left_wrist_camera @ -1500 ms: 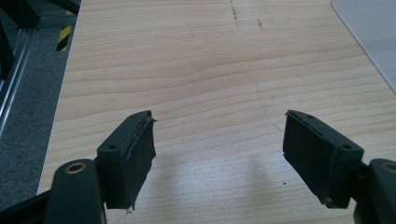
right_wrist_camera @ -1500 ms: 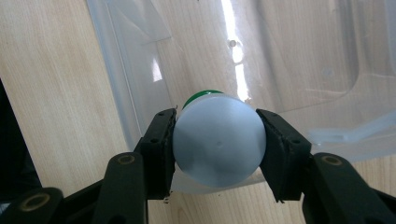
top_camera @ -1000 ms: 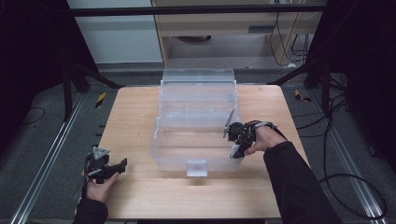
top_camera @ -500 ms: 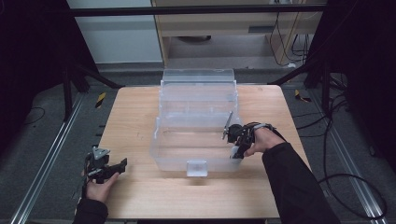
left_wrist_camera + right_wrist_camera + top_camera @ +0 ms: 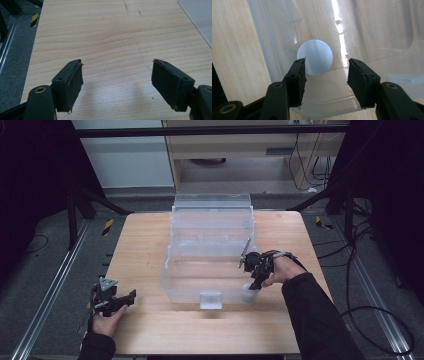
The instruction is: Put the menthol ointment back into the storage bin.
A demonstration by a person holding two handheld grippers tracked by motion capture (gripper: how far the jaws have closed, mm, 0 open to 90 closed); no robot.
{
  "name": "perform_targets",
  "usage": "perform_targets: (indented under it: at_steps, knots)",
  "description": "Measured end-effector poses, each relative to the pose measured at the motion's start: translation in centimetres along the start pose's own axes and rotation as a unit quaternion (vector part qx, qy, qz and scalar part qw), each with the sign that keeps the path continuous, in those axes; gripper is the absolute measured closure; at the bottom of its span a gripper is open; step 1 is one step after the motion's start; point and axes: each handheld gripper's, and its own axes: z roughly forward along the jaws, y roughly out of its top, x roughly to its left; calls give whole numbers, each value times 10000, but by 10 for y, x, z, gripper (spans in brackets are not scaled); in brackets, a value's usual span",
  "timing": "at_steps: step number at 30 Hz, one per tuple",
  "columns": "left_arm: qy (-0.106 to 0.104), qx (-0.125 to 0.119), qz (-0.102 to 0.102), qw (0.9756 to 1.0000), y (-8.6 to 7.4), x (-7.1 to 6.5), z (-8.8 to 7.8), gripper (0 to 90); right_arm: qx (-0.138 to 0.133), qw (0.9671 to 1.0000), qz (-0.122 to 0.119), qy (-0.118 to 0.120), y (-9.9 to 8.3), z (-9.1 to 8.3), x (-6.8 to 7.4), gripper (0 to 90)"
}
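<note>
our right gripper [image 5: 325, 75] has just been opening, jaws now off the white cup [image 5: 315, 60] in the bin [image 5: 210, 250] at frame centre, so it looks placed; left gripper [image 5: 117, 85] wide, empty.

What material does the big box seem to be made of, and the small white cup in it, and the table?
Box: clear glossy plastic, probably; the table grain shows through its walls. Cup: frosted, milky plastic by its look, matte. Table: pale wood or wood-look laminate, with visible grain lines.

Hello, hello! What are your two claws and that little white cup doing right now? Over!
Left gripper open over bare table. Right gripper just opening, white cup below, inside clear box. Nothing in the way.
</note>
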Motion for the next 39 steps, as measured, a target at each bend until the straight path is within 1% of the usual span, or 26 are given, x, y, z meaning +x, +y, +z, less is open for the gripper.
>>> perform_targets:
  at_steps: [3, 4, 5, 6, 9, 10, 12, 13, 15, 17, 18, 22, 24, 25, 27, 28, 30, 31, 32, 33, 34, 35, 36, 37, 38, 39]
  knots:
    - [-2, 2, -3, 10000, 0, 0, 0, 245, -198, 9997, 83, -86, -3, -8, 0, 463]
    - [-2, 4, -5, 10000, 0, 0, 0, 245, -198, 9997, 83, -86, -3, -8, 0, 463]
    - [-1, 3, -3, 10000, 0, 0, 0, 245, -261, 9995, 123, -120, -4, -11, 0, 457]
    - [-2, 2, -4, 10000, 0, 0, 0, 245, -344, 9992, 142, -170, -6, -15, 1, 439]
    - [1, 1, 0, 10000, 0, 0, 0, 244, -624, 9970, 336, -313, -11, -26, 3, 389]
    - [-3, 6, 8, 10000, 0, 0, 0, 244, -733, 9960, 333, -386, -14, -30, 3, 385]
    - [-4, 8, 5, 10000, 0, 0, 0, 243, -996, 9930, 454, -447, -20, -38, 5, 369]
    - [0, 4, -1, 10000, 0, 0, 0, 243, -1238, 9896, 520, -508, -27, -44, 7, 350]
    - [1, 5, -4, 10000, 0, 0, 0, 243, -1410, 9866, 560, -595, -33, -49, 8, 318]
    - [2, 4, -5, 10000, 0, 0, 0, 243, -1611, 9822, 655, -717, -40, -53, 11, 309]
    - [4, 4, -6, 10000, 0, 0, -1, 243, -1731, 9791, 728, -778, -44, -55, 12, 287]
    - [-1, -3, -13, 10000, 0, -1, -1, 243, -2181, 9640, 1033, -1115, -63, -57, 18, 257]
    - [-7, -7, -20, 10000, 0, -1, -1, 243, -2458, 9521, 1234, -1339, -73, -56, 21, 236]
    - [-8, -9, -21, 10000, 0, -1, -1, 243, -2601, 9448, 1382, -1436, -78, -55, 23, 226]
    - [-12, -6, -23, 10000, 0, -1, -1, 243, -2841, 9322, 1647, -1520, -89, -51, 27, 226]
    - [-10, -8, -19, 10000, 0, -1, -1, 243, -2923, 9266, 1753, -1590, -94, -48, 29, 234]
    - [-21, -7, -25, 10000, 0, -1, -1, 243, -3016, 9187, 1934, -1664, -103, -42, 32, 243]
    - [-24, -9, -28, 10000, 0, -1, -1, 245, -3114, 9130, 2030, -1679, -108, -38, 34, 248]
    - [-27, -13, -31, 10000, 0, -1, -1, 247, -3178, 9085, 2125, -1686, -112, -34, 35, 250]
    - [-34, -18, -39, 10000, 0, -1, -1, 251, -3282, 9023, 2202, -1721, -117, -30, 37, 254]
    - [-39, -19, -39, 10000, 0, -1, -2, 256, -3409, 8941, 2334, -1731, -122, -25, 39, 267]
    - [-42, -23, -47, 10000, 0, -1, -2, 260, -3471, 8897, 2398, -1744, -125, -22, 40, 276]
    - [-42, -27, -53, 10000, 0, -1, -2, 265, -3567, 8830, 2487, -1766, -129, -17, 42, 287]
    - [-55, -25, -63, 10000, 0, -1, -2, 271, -3632, 8773, 2566, -1803, -133, -13, 44, 299]
    - [-66, -27, -69, 10000, 0, -1, -2, 279, -3696, 8720, 2639, -1828, -137, -8, 46, 311]
    - [-76, -32, -64, 9999, 0, -1, -3, 289, -3735, 8674, 2726, -1837, -140, -4, 47, 323]
